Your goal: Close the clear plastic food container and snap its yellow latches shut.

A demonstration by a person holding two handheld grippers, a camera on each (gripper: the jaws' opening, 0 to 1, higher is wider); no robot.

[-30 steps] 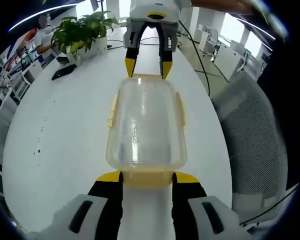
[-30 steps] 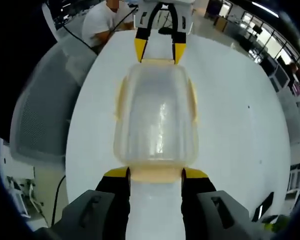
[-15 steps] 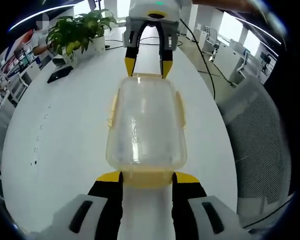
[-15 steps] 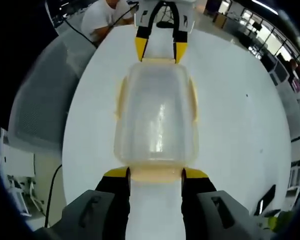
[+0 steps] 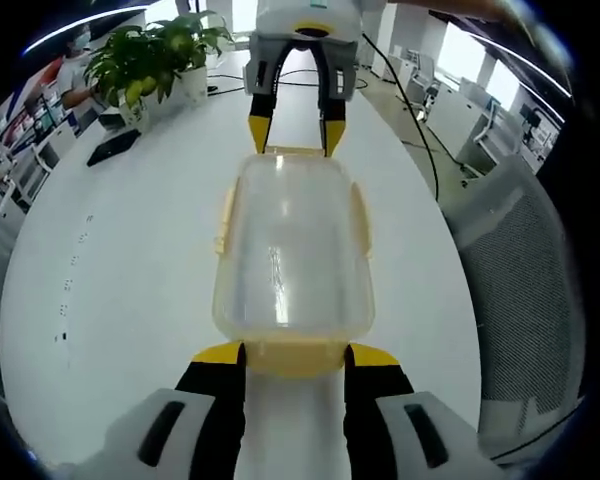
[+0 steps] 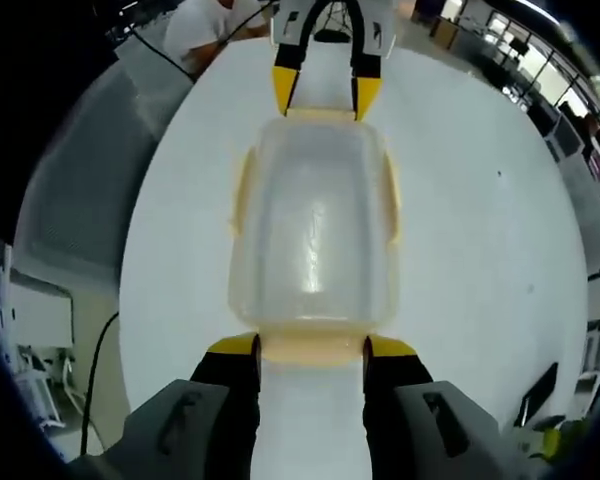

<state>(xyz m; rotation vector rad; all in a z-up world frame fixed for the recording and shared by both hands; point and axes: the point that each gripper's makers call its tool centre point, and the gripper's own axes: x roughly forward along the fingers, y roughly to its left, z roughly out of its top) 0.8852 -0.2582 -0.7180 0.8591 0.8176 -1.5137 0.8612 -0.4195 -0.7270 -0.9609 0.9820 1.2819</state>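
Container (image 5: 292, 250): clear ribbed plastic, rounded, lid on, mid-table (image 5: 130, 260), between my grippers.
Left gripper (image 5: 294, 352): spread, flanking yellow end latch (image 5: 294, 355).
Right gripper (image 6: 311, 347): likewise, opposite end.

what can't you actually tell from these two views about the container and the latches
- Left gripper view: the end latch nearest the left gripper sits between the jaws; the container rim hides whether it is snapped.
- Right gripper view: the near end latch at the right gripper is hidden the same way.
- Side latches: seen edge-on and distorted, state unclear.
- Container contents: cloudy plastic and glare, cannot tell.
- Gripper contact with the latches: unclear.
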